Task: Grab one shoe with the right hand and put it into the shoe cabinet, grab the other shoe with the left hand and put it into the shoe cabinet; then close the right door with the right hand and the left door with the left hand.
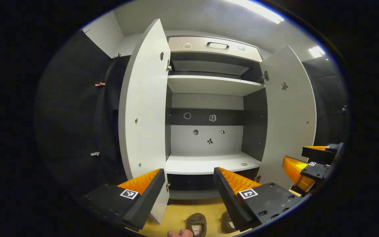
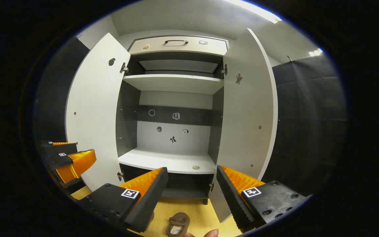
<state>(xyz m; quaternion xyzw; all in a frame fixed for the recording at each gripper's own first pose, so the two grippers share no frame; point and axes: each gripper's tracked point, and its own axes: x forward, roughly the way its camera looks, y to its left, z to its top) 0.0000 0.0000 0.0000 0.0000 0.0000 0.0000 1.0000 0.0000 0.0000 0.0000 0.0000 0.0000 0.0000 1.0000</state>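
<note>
Standing wide open, the white shoe cabinet (image 1: 209, 163) faces both spread, empty grippers (image 1: 189, 187) (image 2: 192, 187); brown shoe (image 1: 196, 224) below.

Both doors (image 1: 145, 108) stand open, baring the bottom shelf (image 1: 206, 163).

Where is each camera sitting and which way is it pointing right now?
Left gripper view: rides on the left hand-held gripper, facing the open shoe cabinet head-on; its own fingers show at the bottom, spread apart, with the right hand-held gripper at its right edge.
Right gripper view: rides on the right hand-held gripper, facing the same cabinet slightly from the right; its own fingers are spread, the left hand-held gripper at its left edge.
Shared: both open doors, the bare shelves, a brown shoe on the floor, and a fingertip at the bottom edge.
</note>
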